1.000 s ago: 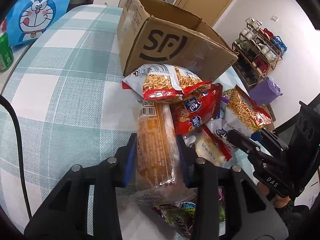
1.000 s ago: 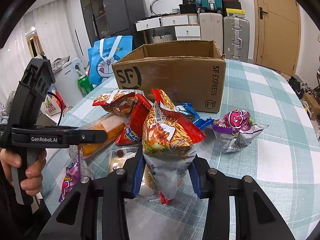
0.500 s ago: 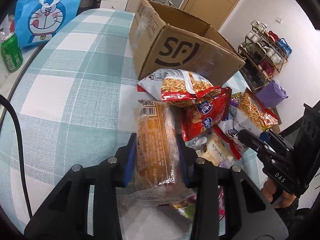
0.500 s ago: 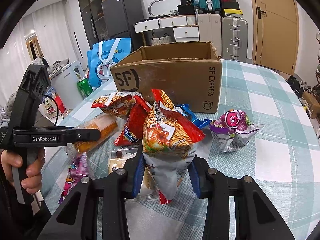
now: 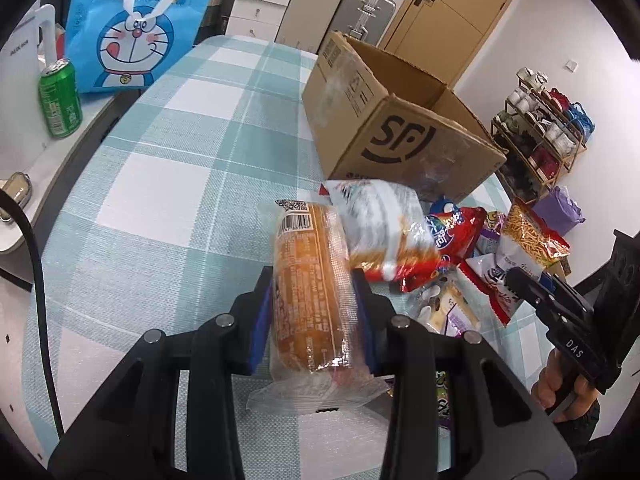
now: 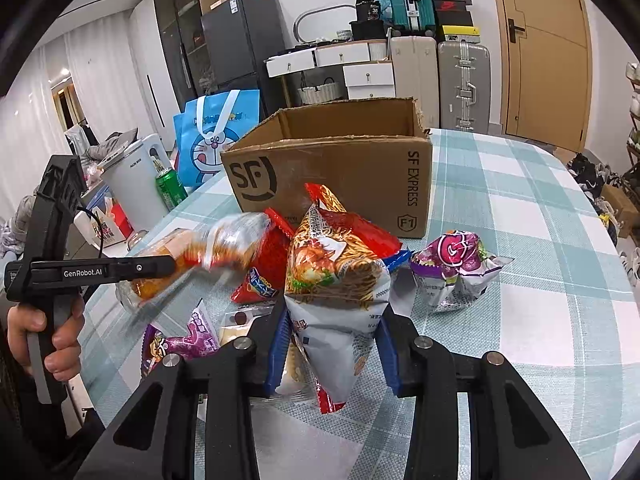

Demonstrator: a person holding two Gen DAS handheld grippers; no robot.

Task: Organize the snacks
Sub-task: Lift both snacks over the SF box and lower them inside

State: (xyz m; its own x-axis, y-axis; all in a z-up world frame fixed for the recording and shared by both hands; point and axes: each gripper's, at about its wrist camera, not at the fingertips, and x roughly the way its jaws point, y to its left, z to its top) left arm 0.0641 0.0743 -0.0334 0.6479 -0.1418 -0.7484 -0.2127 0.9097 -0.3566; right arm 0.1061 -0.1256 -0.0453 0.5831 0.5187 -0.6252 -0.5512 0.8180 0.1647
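Checked tabletop [image 5: 168,184], teal and white cloth, carries an open cardboard box [image 6: 344,168] at its far side, flaps up, "SF" mark facing the snack pile. Blue cartoon bag [image 5: 132,28] and green can [image 5: 60,98] stand off the tabletop's edge on a lower white surface. Snack pile lies just in front of the box: a white-and-red noodle bag [image 5: 384,228], blurred in both views, a red packet [image 6: 266,264] beside it, a purple packet [image 6: 456,268] standing apart to the right, a second purple packet [image 6: 188,340] and a small pale packet [image 5: 448,308] nearest the person. Left tongs [image 5: 314,308] clamped on an orange cake roll [image 5: 310,292] in clear wrap, barcode end pointing away; the roll sits above the cloth, its far end beside the white-and-red bag. Right tongs [image 6: 332,344] clamped on the lower, white part of a noodle packet [image 6: 336,280], held upright with its red top edge toward the box. A hand [image 6: 48,340] grips the left tool's handle at the left edge of the right view.
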